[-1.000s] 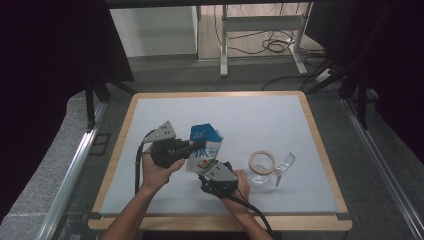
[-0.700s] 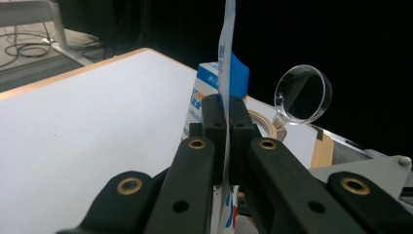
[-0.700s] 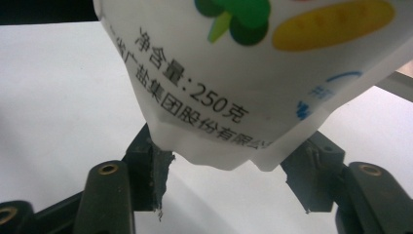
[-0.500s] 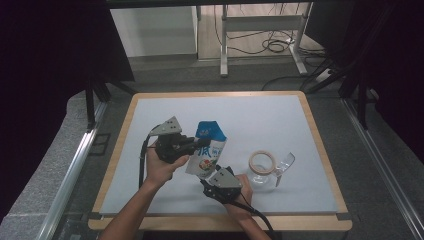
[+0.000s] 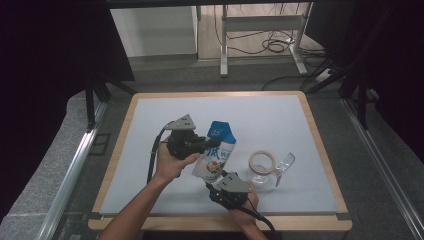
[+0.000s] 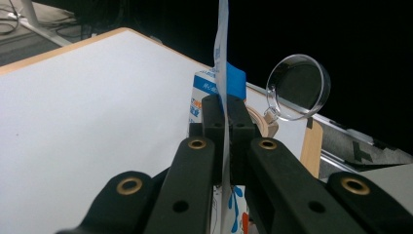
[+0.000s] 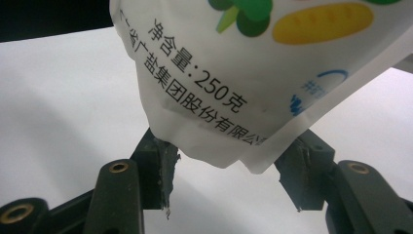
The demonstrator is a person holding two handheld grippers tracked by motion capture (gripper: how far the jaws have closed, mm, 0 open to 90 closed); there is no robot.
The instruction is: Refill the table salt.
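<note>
High view: left gripper (image 5: pixel 204 143) pinches the pouch (image 5: pixel 216 155) by its edge seam, mid-frame, lifted and tilted off the table (image 5: pixel 150 165). We read that as holding it up so the bottom end is free. Right gripper (image 5: pixel 223 181) sits just below the pouch's lower end, lower centre. Tape roll (image 5: pixel 263 162) and a clear dish (image 5: pixel 282 167) lie just right of it. Table is white with a wood rim; dark curtains, desk legs and cables behind.

Left gripper view: jaws pressed together on the thin seam, centre; dish (image 6: pixel 298 87) upper right.

Right gripper view: jaws spread, have just been closing, with the pouch (image 7: pixel 253 68) bottom corner between them; pads not clearly pressing yet.
</note>
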